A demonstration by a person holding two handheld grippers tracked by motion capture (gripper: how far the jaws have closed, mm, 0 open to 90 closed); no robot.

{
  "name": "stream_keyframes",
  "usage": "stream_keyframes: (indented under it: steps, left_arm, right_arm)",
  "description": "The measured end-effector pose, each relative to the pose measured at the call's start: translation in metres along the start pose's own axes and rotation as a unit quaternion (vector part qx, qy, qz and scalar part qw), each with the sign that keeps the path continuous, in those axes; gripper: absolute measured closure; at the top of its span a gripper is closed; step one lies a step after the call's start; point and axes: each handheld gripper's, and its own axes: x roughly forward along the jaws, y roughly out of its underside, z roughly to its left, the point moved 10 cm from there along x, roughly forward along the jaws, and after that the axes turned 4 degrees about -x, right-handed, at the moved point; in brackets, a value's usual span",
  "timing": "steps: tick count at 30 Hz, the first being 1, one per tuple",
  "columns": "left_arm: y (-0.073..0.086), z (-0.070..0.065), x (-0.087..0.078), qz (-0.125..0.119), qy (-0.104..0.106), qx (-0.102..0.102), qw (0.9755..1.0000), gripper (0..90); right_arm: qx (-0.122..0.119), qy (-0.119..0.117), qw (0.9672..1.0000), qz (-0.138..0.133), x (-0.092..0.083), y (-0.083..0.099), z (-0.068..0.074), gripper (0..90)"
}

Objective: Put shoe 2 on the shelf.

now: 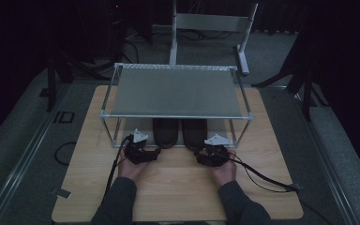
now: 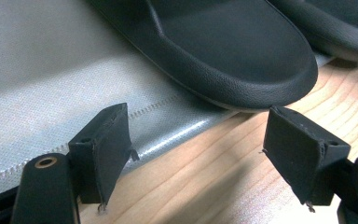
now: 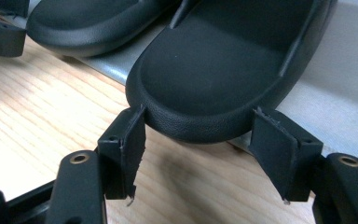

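Two black slippers lie side by side on a grey mat (image 2: 37,84) under a metal rack, the left slipper (image 1: 165,132) and the right slipper (image 1: 194,132). My left gripper (image 1: 155,151) rests on the wood just in front of the left slipper (image 2: 223,51). In the left gripper view its jaws (image 2: 198,126) stand open and wide, and the slipper's rounded end lies just beyond the right jaw. My right gripper (image 1: 202,152) stands open too. Its jaws (image 3: 199,121) flank the rounded end of the right slipper (image 3: 214,65), with the tips level with its rim.
The rack's grey shelf (image 1: 176,91) roofs the slippers, and its thin corner posts stand on either side of them. The wooden table (image 1: 178,187) stretches towards me, with my forearms over it. Cables trail off both grippers. A white chair frame (image 1: 211,28) stands behind the table.
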Motion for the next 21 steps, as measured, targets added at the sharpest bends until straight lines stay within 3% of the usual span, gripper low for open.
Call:
stream_keyframes:
  steps: [21]
  left_arm:
    - [0.0,0.0,0.0,0.0,-0.001,0.001,1.0,23.6]
  right_arm:
    - [0.023,-0.032,0.9992,-0.008,0.011,-0.009,0.005,40.3]
